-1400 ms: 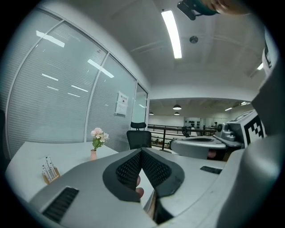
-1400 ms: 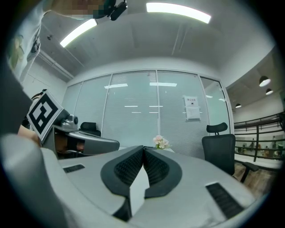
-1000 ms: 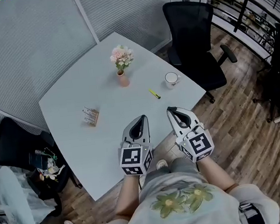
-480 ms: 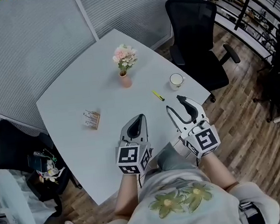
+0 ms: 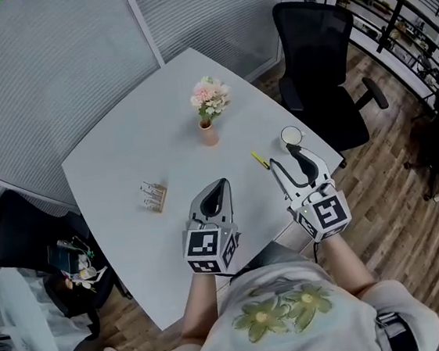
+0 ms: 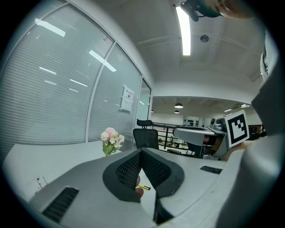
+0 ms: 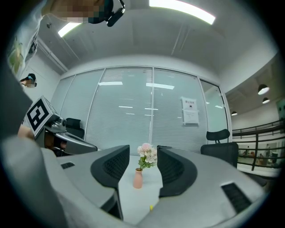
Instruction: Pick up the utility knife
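The utility knife point(image 5: 259, 159) is a small yellow piece lying on the white table point(image 5: 124, 166), between the pink vase of flowers point(image 5: 209, 129) and the cup point(image 5: 291, 136). My right gripper point(image 5: 284, 158) is open just to its right, with its jaws apart and nothing between them. In the right gripper view the right gripper point(image 7: 143, 152) frames the vase point(image 7: 138, 177), and a bit of the knife point(image 7: 151, 207) shows low in the gap. My left gripper point(image 5: 221, 185) is shut and empty, nearer to me than the knife. Past its closed tips, the left gripper view shows the left gripper point(image 6: 140, 152) and the knife point(image 6: 143, 187).
A small box point(image 5: 154, 196) lies on the table's left part. A black office chair point(image 5: 320, 57) stands beyond the table's right corner, and another chair point(image 5: 21, 233) at the left. Glass walls with blinds run behind the table. The floor is wood.
Both grippers have moved forward over the table toward the knife. The right gripper's jaws, together one second ago, now stand apart.
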